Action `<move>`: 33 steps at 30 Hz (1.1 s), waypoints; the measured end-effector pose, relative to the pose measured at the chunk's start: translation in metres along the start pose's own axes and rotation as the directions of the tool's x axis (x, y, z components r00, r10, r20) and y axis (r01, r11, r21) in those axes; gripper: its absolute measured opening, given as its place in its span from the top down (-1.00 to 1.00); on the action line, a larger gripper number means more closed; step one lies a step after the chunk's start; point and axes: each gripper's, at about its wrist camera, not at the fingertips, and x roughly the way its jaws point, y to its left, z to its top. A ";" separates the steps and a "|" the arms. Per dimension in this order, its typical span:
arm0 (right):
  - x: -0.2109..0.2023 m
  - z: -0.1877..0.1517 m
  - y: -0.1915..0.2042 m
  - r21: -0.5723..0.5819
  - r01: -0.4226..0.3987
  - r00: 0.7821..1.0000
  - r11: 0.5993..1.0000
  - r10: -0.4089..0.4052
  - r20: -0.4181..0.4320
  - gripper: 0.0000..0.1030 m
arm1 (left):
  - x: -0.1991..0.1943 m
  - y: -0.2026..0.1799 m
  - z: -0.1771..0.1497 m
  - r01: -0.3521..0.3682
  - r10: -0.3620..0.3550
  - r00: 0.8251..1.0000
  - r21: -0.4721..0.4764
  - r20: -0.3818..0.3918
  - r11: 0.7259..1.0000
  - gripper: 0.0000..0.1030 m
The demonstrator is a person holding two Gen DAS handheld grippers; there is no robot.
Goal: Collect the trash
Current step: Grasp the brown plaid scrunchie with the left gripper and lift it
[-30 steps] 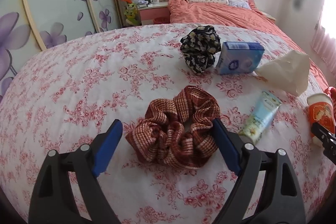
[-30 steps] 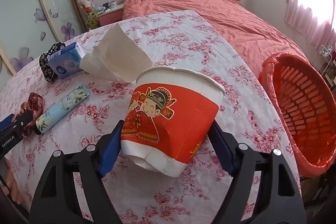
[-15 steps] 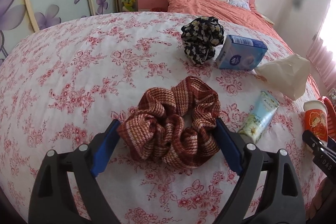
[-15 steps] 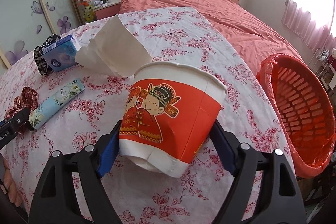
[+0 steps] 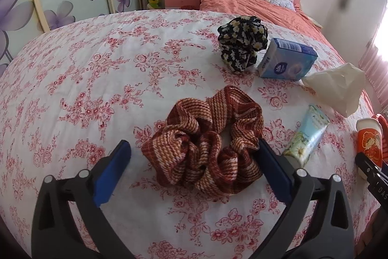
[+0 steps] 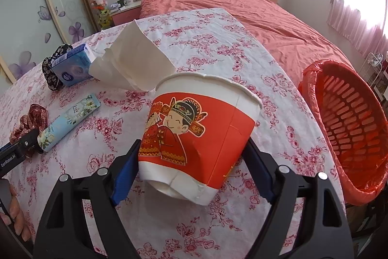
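Note:
My right gripper is shut on a red and white paper cup and holds it tilted above the floral tablecloth. The cup also shows at the right edge of the left wrist view. A red mesh trash basket with a red liner stands to the right of the table. My left gripper is open around a brown striped scrunchie that lies on the cloth; its right finger touches the scrunchie and its left finger stands apart. A crumpled white paper bag lies behind the cup.
On the cloth lie a pale blue tube, a blue box and a black floral scrunchie. A bed with an orange cover stands beyond the table. The table edge runs just left of the basket.
My left gripper has shifted so the brown scrunchie sits toward its right finger, and its jaws stay open. My right gripper has lifted the cup slightly, with the basket closer in view.

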 end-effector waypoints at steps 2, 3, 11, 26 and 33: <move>0.000 0.000 0.000 -0.002 0.002 1.000 1.000 -0.002 -0.001 -0.57 | 0.000 0.000 0.000 0.002 -0.002 1.000 -0.001 0.000 1.000 -0.93; 0.000 0.000 0.000 -0.003 0.003 1.000 1.000 -0.003 -0.002 -0.57 | 0.000 0.000 0.000 0.001 -0.001 1.000 0.000 0.000 1.000 -0.93; 0.000 0.001 0.000 -0.022 0.003 1.000 1.000 -0.003 0.000 -0.56 | 0.001 0.002 0.003 0.034 -0.034 0.999 0.035 0.000 0.999 -0.93; -0.001 0.004 0.004 -0.035 -0.015 1.000 0.999 0.015 0.015 -0.46 | 0.000 -0.028 0.004 0.099 -0.103 0.995 0.156 0.018 0.983 -0.03; -0.032 0.004 -0.004 -0.044 -0.073 0.993 0.996 0.077 0.094 -0.46 | -0.011 -0.027 0.009 0.127 -0.135 0.990 0.155 0.042 0.980 0.35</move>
